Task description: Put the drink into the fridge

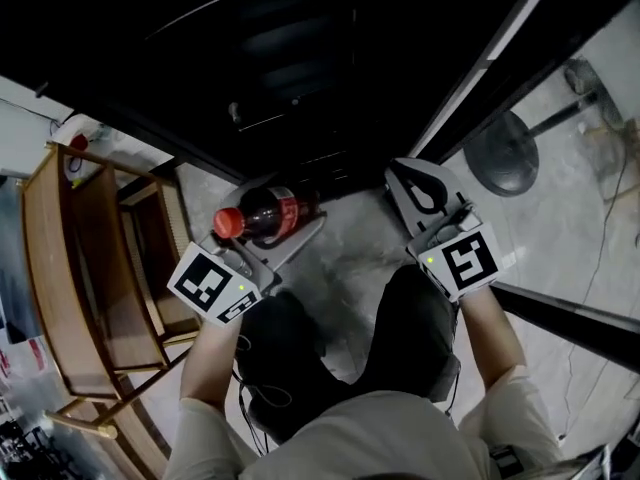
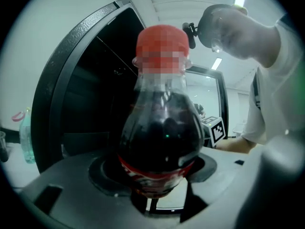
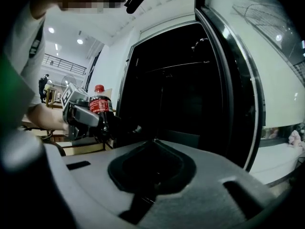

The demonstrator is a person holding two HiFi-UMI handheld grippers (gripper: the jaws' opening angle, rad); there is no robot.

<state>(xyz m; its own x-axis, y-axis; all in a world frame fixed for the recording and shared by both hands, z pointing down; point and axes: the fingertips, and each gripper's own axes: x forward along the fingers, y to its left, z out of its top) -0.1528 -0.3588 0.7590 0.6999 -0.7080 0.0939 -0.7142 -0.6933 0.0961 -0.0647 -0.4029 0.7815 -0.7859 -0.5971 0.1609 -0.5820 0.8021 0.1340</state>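
The drink is a dark cola bottle with a red cap and a red label. It lies level in my left gripper, whose jaws are shut on its body. In the left gripper view the bottle fills the middle and hides the left gripper's tips. The right gripper view shows the same bottle at left, in front of the open fridge. My right gripper is beside it, jaws together and holding nothing. The fridge's dark inside lies straight ahead of both.
The open fridge door stands to the right, also seen as fridge door. A wooden rack stands at left. A round grey stand base sits on the floor at right. The person's knees are below the grippers.
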